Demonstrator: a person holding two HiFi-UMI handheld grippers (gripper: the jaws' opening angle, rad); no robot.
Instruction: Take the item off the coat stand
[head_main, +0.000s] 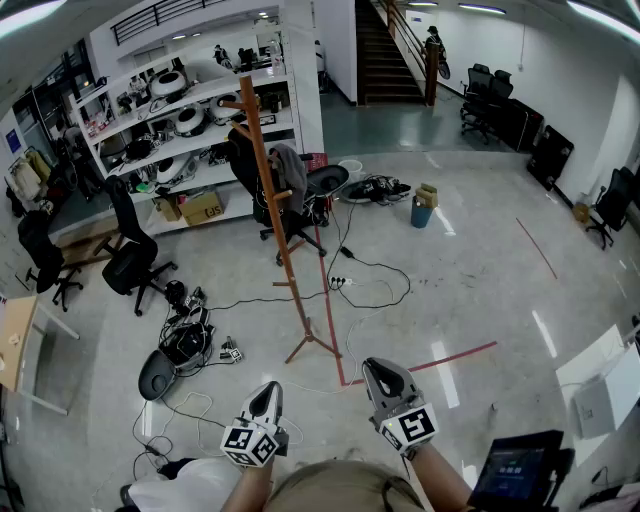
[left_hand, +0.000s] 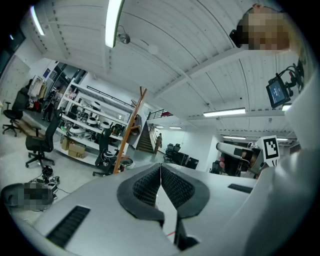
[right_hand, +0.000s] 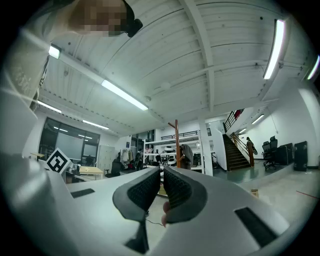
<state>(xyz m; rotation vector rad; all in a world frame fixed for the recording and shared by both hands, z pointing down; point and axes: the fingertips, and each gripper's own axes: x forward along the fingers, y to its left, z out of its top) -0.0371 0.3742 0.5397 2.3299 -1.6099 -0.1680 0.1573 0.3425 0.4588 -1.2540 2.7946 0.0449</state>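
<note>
Grey left claw (left_hand: 160, 169) and right claw (right_hand: 161, 172): both closed, nothing held.

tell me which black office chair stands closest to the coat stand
The chair right behind the coat stand pole, by the shelves; every other chair stands well clear of it.

All three views toward coat stand (head_main: 275, 200)

Grey item (head_main: 290, 165) on the coat stand (head_main: 282, 230), its kind unclear at so small a size in every view.
</note>
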